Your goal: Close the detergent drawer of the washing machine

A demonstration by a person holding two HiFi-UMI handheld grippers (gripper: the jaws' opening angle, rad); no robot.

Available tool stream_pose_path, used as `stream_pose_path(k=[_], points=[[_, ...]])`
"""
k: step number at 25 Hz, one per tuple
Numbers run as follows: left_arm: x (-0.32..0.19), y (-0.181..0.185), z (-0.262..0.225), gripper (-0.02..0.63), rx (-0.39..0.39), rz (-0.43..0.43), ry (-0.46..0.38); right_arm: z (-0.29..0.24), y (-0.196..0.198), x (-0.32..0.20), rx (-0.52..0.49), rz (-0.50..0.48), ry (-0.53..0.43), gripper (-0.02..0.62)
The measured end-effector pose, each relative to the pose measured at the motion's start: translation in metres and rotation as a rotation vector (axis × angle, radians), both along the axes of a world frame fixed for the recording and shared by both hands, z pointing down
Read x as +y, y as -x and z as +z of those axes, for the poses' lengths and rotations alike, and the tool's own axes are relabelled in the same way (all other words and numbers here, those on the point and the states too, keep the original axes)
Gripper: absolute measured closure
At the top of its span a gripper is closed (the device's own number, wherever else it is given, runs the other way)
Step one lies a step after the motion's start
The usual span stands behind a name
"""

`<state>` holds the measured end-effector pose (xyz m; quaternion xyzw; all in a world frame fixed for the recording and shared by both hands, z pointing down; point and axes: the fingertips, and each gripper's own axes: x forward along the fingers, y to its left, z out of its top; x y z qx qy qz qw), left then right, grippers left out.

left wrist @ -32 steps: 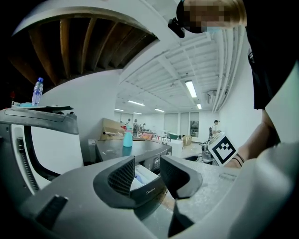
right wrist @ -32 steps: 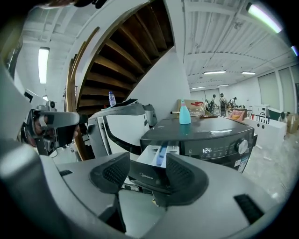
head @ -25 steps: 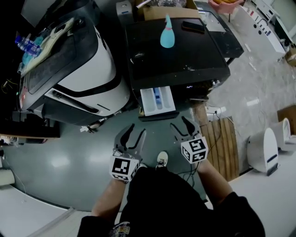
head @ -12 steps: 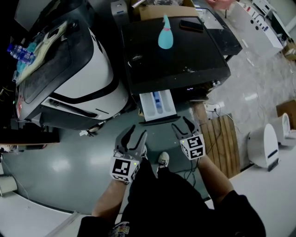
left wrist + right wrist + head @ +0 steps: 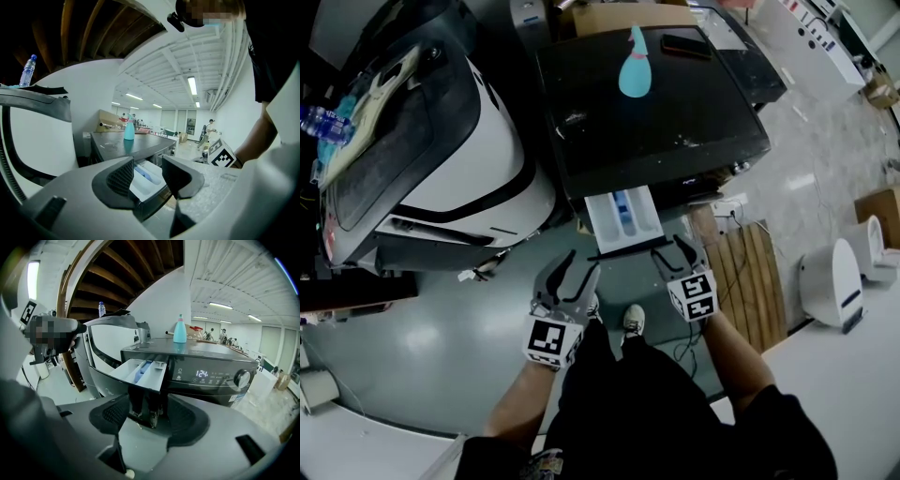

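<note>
A drawer [image 5: 623,214] is drawn out from the front of the washer [image 5: 656,122], at its left end. On the washer's top a bottle [image 5: 633,67] is stood towards the back, and what may be a phone [image 5: 686,45] is laid just to its right. A second machine [image 5: 441,159] is set to the washer's left. A pallet [image 5: 750,281] is laid on the floor [image 5: 441,328] before the washer's right corner.

hand-held grippers [image 5: 581,262] [image 5: 667,247] 2 | detergent drawer [image 5: 623,216] 1 | spray bottle [image 5: 633,70] 1 | water bottle [image 5: 323,121] 1
</note>
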<state>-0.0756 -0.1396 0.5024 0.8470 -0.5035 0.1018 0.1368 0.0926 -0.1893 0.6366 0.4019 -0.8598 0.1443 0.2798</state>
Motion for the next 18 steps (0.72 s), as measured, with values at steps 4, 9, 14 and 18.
stream_pose_path(k=[4, 9, 14, 18], points=[[-0.006, 0.005, 0.002, 0.434, 0.008, 0.018, 0.007, 0.000, 0.002, 0.000, -0.010, 0.021, 0.008, 0.347], [-0.009, 0.010, 0.005, 0.433, 0.017, 0.035, 0.012, 0.001, 0.006, 0.002, -0.011, 0.037, 0.003, 0.373], [-0.009, 0.012, 0.007, 0.433, 0.021, 0.054, 0.017, 0.000, 0.008, -0.001, -0.015, 0.063, -0.009, 0.385], [-0.008, 0.016, 0.008, 0.433, 0.026, 0.059, 0.020, -0.001, 0.011, -0.008, -0.017, 0.086, -0.015, 0.386]])
